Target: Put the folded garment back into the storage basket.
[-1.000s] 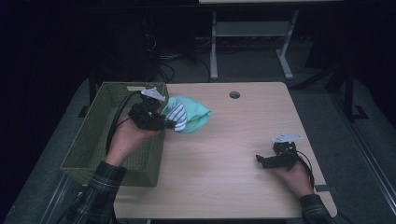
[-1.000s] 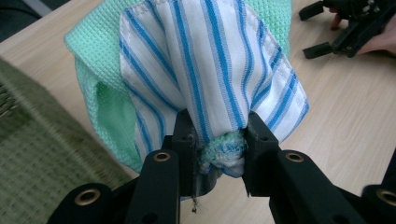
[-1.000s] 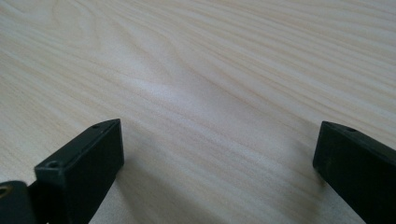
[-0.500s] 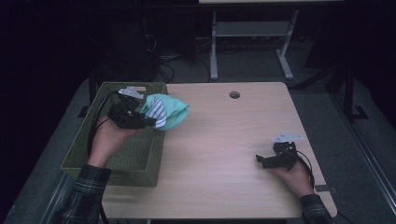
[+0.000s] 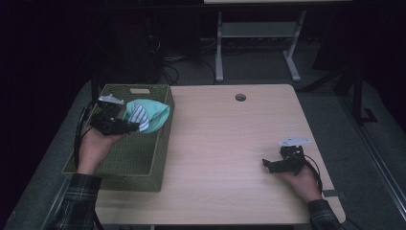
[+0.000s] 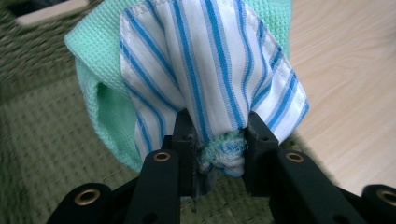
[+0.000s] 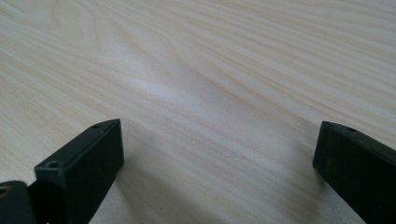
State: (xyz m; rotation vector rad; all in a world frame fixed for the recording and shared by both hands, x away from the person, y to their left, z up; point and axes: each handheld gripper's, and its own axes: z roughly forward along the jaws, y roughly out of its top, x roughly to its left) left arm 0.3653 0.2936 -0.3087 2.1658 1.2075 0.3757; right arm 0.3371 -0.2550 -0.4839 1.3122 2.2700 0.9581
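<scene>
Dark lab, desk (image 5: 230, 143), floor cables (image 5: 172, 72)

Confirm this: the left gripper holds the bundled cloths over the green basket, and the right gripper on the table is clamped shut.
Not quite. The right gripper is open, its jaws wide apart over bare table in the right gripper view. The left gripper does hold the cloths over the basket.

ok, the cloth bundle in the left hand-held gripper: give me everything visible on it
The cloth bundle is two soft fabrics bunched together: a mint-green waffle-weave cloth wrapped around a white one with blue stripes and stitched hems. The left hand-held gripper is shut on its gathered end, where a frayed tuft sits between the jaws. In the high view the cloth bundle hangs above the far right corner of the green woven basket, beside the wooden table. Nothing else visibly touches it.
</scene>
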